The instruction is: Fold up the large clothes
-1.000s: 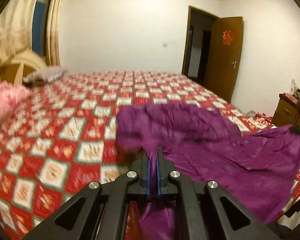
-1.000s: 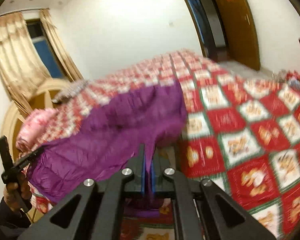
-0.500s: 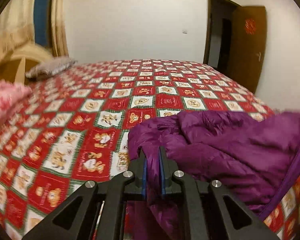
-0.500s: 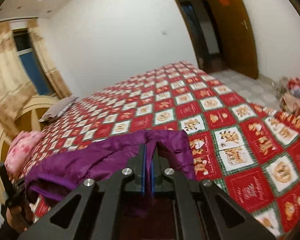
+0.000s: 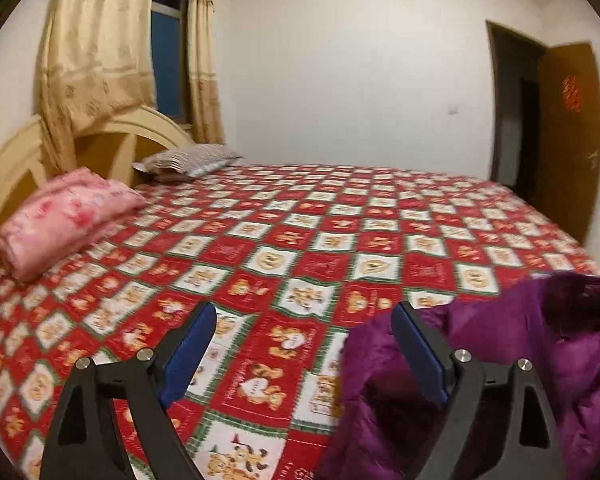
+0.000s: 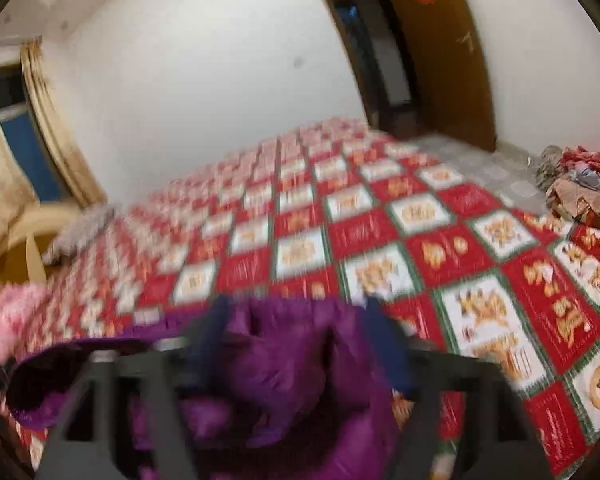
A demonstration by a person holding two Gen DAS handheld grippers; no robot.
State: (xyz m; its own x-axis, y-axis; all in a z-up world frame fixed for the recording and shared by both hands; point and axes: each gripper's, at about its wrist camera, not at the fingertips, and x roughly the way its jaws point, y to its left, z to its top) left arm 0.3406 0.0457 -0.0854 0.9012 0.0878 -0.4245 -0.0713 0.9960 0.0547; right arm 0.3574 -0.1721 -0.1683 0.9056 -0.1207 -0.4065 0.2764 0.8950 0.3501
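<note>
A purple padded garment (image 5: 512, 360) lies bunched on the near edge of the bed, at the lower right of the left wrist view. My left gripper (image 5: 304, 320) is open and empty; its right finger is beside the garment's left edge. In the blurred right wrist view the same garment (image 6: 284, 364) lies between and under the spread fingers of my right gripper (image 6: 292, 312), which is open and holds nothing.
The bed has a red, white and green patchwork cover (image 5: 300, 240). A folded pink blanket (image 5: 64, 216) and a grey pillow (image 5: 188, 162) lie by the headboard. A doorway and brown door (image 5: 568, 136) are at the right. A pile of cloth (image 6: 572, 184) lies on the floor.
Both grippers were shut on the purple garment; both have opened and let it go. The garment has dropped onto the bed's near edge. Both views have tilted up and shifted.
</note>
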